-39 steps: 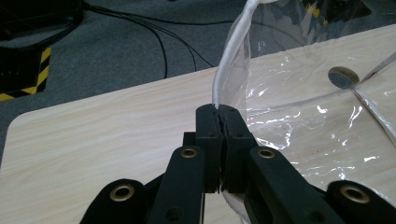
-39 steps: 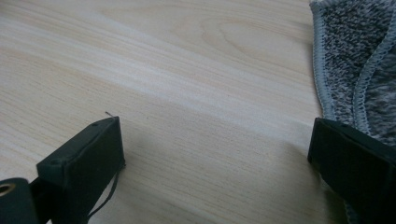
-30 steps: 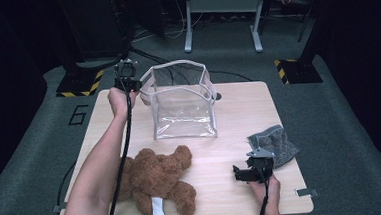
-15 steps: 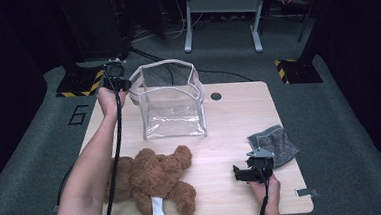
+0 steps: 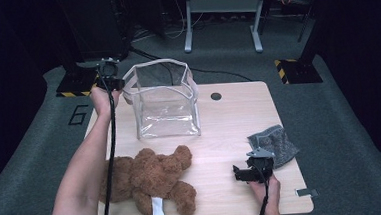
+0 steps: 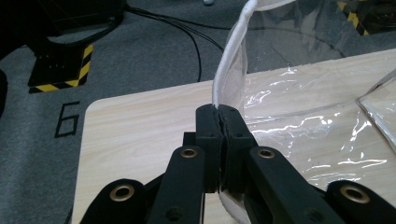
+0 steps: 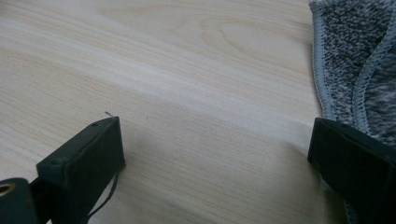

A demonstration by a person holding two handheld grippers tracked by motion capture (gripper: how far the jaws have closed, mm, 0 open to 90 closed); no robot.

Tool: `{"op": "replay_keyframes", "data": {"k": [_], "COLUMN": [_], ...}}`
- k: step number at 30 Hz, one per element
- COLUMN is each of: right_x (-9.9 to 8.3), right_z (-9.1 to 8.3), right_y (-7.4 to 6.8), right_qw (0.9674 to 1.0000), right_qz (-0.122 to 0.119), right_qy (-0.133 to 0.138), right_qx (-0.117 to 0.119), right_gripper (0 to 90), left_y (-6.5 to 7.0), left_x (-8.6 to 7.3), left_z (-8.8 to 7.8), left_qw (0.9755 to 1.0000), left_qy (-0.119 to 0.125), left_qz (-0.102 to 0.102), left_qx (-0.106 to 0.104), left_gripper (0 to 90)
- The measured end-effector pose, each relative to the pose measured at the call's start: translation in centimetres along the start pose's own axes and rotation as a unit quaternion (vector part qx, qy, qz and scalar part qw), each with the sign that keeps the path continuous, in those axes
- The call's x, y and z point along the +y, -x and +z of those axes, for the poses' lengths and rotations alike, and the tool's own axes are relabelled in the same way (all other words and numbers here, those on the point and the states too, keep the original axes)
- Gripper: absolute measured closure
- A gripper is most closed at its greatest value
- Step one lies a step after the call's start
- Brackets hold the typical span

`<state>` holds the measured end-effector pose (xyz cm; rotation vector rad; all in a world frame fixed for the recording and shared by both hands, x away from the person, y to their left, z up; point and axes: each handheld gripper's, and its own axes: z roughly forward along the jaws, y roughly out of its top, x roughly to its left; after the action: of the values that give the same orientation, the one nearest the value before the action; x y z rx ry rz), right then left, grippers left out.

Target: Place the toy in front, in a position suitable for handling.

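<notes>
The left gripper (image 6: 219, 114), fingers (image 6: 233, 140) clamped on the white-trimmed rim of the clear plastic bag (image 5: 166, 106), has been dragging it leftward across the wooden bench (image 5: 239, 114), away from the brown teddy bear (image 5: 150, 177); the right gripper (image 7: 215, 154) is resting wide open beside the grey cloth (image 7: 359, 56), so packing looks imminent

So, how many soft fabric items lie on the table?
2: the brown teddy bear at the near left, and the grey cloth at the near right beside the right gripper.

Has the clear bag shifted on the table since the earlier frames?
Yes. The clear bag, its white rim pinched in the left gripper, has slid left, away from the round hole in the table that it nearly touched before.
</notes>
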<state>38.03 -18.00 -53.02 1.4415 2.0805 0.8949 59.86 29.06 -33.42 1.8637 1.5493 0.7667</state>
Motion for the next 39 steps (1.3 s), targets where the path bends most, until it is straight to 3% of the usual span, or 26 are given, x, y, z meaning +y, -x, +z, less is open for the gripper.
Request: {"op": "replay_keyframes", "data": {"k": [23,31,35,39], "right_x": [0.0,0.0,0.0,0.0], "right_z": [0.0,0.0,0.0,0.0], "right_y": [0.0,0.0,0.0,0.0], "right_qw": [1.0000,1.0000,1.0000,1.0000], "right_qz": [0.000,-0.001,-0.001,-0.002], "right_qy": [-0.001,-0.001,-0.001,-0.001], "right_qx": [0.001,0.001,0.000,-0.001], "right_gripper": [3.0,3.0,3.0,3.0], "left_y": [-5.0,-6.2,-6.7,-7.1], "left_x": [-0.5,-0.6,-0.6,-0.8], "left_z": [-1.1,-1.2,-1.4,-1.2], "left_qw": [0.9992,0.9987,0.9983,0.9984], "left_qy": [0.000,-0.002,-0.004,-0.007], "left_qz": [-0.012,-0.020,-0.012,-0.020], "left_qx": [0.039,0.047,0.058,0.053], "left_gripper": [87.6,87.6,87.6,87.6]}}
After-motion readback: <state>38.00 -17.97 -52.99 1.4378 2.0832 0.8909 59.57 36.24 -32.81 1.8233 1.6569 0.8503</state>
